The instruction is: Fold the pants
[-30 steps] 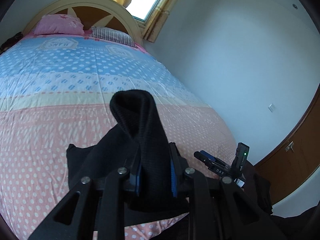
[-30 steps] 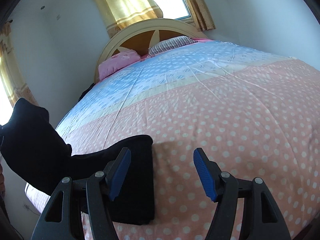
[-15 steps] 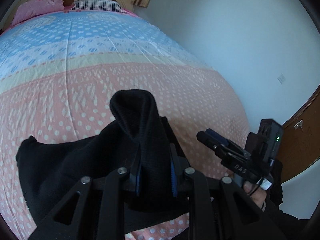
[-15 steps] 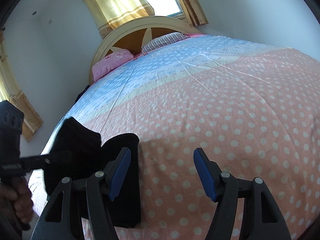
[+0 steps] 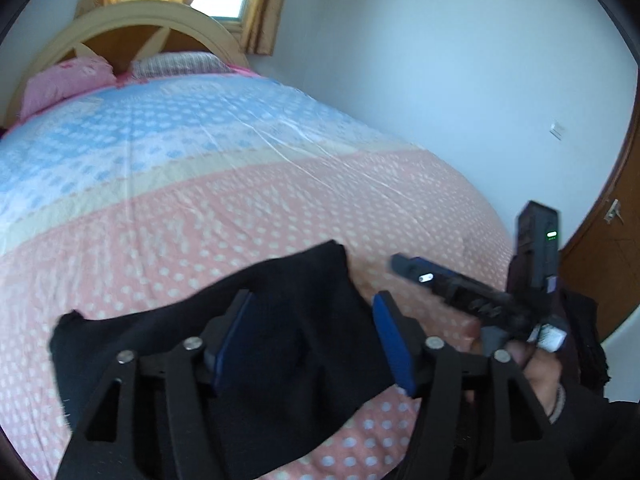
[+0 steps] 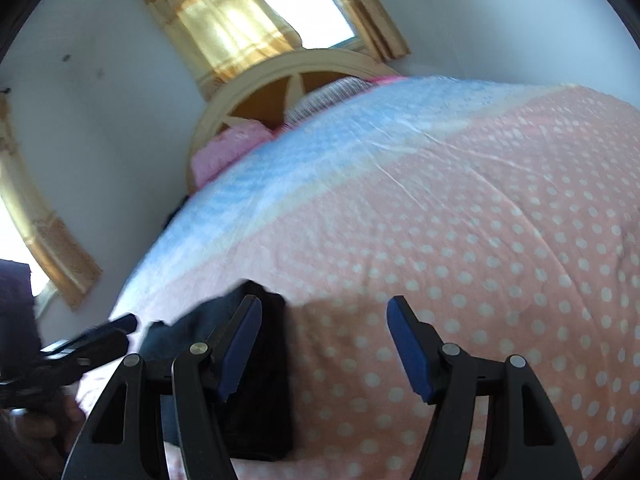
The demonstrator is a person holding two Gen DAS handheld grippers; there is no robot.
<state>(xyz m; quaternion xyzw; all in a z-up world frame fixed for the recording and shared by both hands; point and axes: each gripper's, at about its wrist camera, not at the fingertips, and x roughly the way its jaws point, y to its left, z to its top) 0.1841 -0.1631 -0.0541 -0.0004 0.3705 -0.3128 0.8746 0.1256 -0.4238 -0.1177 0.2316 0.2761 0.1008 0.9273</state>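
Note:
The black pants [image 5: 280,320] lie folded on the pink dotted bedspread near the foot of the bed. My left gripper [image 5: 312,332] is open just above them, with nothing between its blue pads. My right gripper [image 6: 324,340] is open and empty over the bedspread; the pants [image 6: 260,380] lie under its left finger. In the left wrist view my right gripper [image 5: 404,266] shows at the right, held by a hand. The left gripper's finger [image 6: 96,336] shows at the left of the right wrist view.
The bed [image 5: 200,168] has a pink and blue dotted cover, two pillows [image 5: 68,80] and an arched headboard [image 6: 304,76]. A white wall [image 5: 440,80] runs along its right side. A brown wooden door [image 5: 608,264] stands at the far right. Curtained windows are behind the headboard.
My left gripper has opened and let go of the black pants, which now lie flat on the bed. Both cameras have tilted up; the right gripper stays open.

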